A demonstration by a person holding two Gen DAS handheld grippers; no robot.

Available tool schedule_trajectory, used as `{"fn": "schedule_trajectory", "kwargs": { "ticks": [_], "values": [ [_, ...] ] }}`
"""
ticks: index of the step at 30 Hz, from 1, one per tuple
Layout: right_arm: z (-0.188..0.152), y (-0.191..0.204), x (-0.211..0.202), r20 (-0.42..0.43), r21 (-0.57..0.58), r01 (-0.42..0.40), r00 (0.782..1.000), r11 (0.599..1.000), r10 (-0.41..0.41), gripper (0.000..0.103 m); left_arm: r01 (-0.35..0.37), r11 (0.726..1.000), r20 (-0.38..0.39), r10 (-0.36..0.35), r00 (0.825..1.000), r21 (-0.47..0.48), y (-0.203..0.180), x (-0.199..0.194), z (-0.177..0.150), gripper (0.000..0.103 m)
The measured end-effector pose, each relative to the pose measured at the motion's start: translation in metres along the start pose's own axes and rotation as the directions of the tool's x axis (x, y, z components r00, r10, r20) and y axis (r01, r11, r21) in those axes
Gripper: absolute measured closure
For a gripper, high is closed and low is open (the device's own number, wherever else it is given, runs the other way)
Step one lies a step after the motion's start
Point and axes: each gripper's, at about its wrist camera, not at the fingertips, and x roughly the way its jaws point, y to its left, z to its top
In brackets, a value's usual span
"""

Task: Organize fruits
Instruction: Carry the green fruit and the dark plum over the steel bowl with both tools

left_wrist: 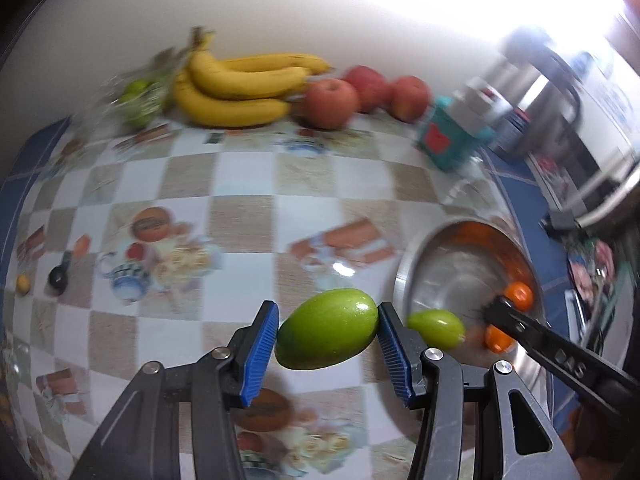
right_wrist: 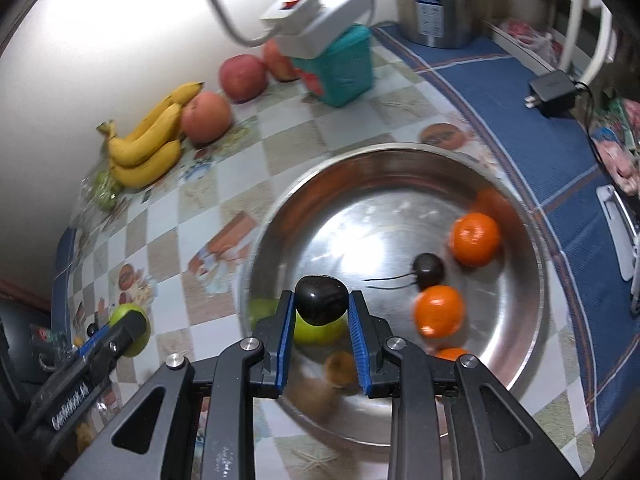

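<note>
My left gripper (left_wrist: 328, 330) is shut on a green oval fruit (left_wrist: 326, 334), held above the checked tablecloth just left of the steel bowl (left_wrist: 404, 276). My right gripper (right_wrist: 322, 300) is shut on a dark cherry (right_wrist: 321, 300) over the near left part of the steel bowl (right_wrist: 280, 208). In the bowl lie two oranges (right_wrist: 475, 239) (right_wrist: 439, 311), a second dark cherry (right_wrist: 429, 270) with a stem, and a green fruit (right_wrist: 320, 330) under the held cherry. The left gripper with its green fruit also shows in the right wrist view (right_wrist: 130, 330).
Bananas (left_wrist: 236, 88), three red apples (left_wrist: 332, 102) and bagged green fruit (left_wrist: 138, 100) line the wall. A teal box (right_wrist: 340, 68) under a white power strip (right_wrist: 320, 16), a steel kettle (right_wrist: 440, 0) and a black charger (right_wrist: 552, 94) stand beyond the bowl. Another small cherry (left_wrist: 58, 278) lies far left.
</note>
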Motion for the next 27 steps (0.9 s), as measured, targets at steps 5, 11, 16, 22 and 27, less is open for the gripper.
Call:
{"fn": "schedule_trajectory", "kwargs": {
  "ticks": [5, 11, 16, 22, 27],
  "values": [
    [0.002, -0.014, 0.000, -0.006, 0.023, 0.026, 1.000, 0.999, -0.026, 0.075, 0.026, 0.992, -0.025, -0.024, 0.999, 0.120, -0.045, 0.007, -0.011, 0.049],
    [0.000, -0.024, 0.006, -0.038, 0.047, 0.031, 0.999, 0.998, -0.030, 0.075, 0.023, 0.977, -0.054, -0.012, 0.998, 0.211, -0.074, 0.022, -0.023, 0.049],
    [-0.002, -0.027, 0.010, -0.058, 0.056, 0.022, 0.998, 0.998, -0.019, 0.075, 0.006, 0.970, -0.069, 0.011, 0.998, 0.242, -0.080, 0.034, -0.029, 0.049],
    [-0.003, -0.031, 0.018, -0.085, 0.075, 0.013, 0.996, 0.997, -0.006, 0.075, 0.008, 0.963, -0.060, 0.008, 0.998, 0.269, -0.086, 0.035, -0.033, 0.049],
    [-0.004, -0.032, 0.021, -0.095, 0.078, 0.014, 0.995, 0.997, -0.006, 0.075, 0.001, 0.956, -0.054, 0.015, 0.998, 0.293, -0.092, 0.036, -0.035, 0.049]
  ]
}}
